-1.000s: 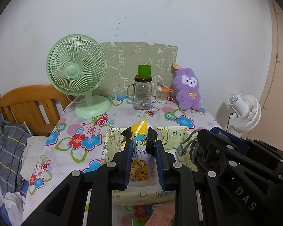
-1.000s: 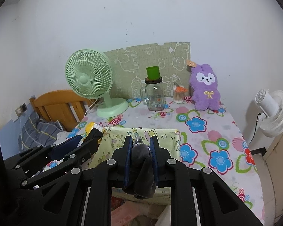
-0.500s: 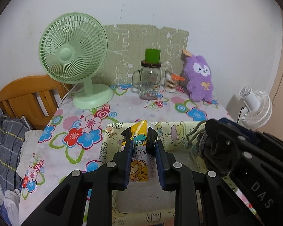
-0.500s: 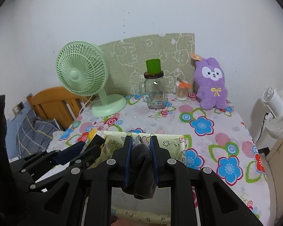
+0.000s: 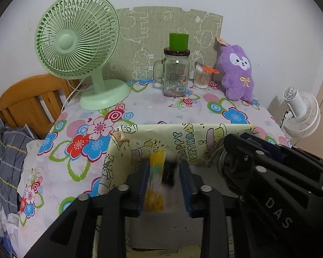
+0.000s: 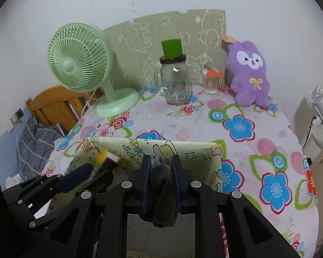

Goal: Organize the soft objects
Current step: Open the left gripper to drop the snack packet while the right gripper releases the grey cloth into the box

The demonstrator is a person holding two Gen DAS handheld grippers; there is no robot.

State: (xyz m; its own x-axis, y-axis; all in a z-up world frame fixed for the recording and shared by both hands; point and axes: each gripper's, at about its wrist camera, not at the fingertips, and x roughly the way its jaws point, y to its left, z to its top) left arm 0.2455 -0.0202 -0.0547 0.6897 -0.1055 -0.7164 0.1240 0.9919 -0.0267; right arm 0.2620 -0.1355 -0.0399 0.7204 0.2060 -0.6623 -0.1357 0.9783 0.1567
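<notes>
A box [image 5: 204, 126] wrapped in pale yellow cartoon paper stands open on the flowered tablecloth, and both grippers hang over it. My left gripper [image 5: 164, 165] has its jaws opening; a yellow patterned sock [image 5: 155, 180] shows as a blur between the pads, slipping down beside the left one. My right gripper [image 6: 160, 161] is shut on a dark grey sock [image 6: 161, 187] that droops below the pads. In the right wrist view the left gripper [image 6: 105, 165] sits at the box's [image 6: 183, 145] left side with the yellow sock [image 6: 102, 157] at its tips.
At the back of the table stand a green fan [image 5: 79, 43], a glass jar [image 5: 175, 73] topped by a green cup, a tub of cotton swabs [image 5: 201, 78] and a purple plush [image 5: 236, 73]. A white fan [image 5: 299, 111] is off the right edge; a wooden headboard [image 5: 30, 101] and bedding lie left.
Both grippers have come forward and down over the box. The left jaws have parted, and the yellow sock, held still before, is now a blur sliding down between them.
</notes>
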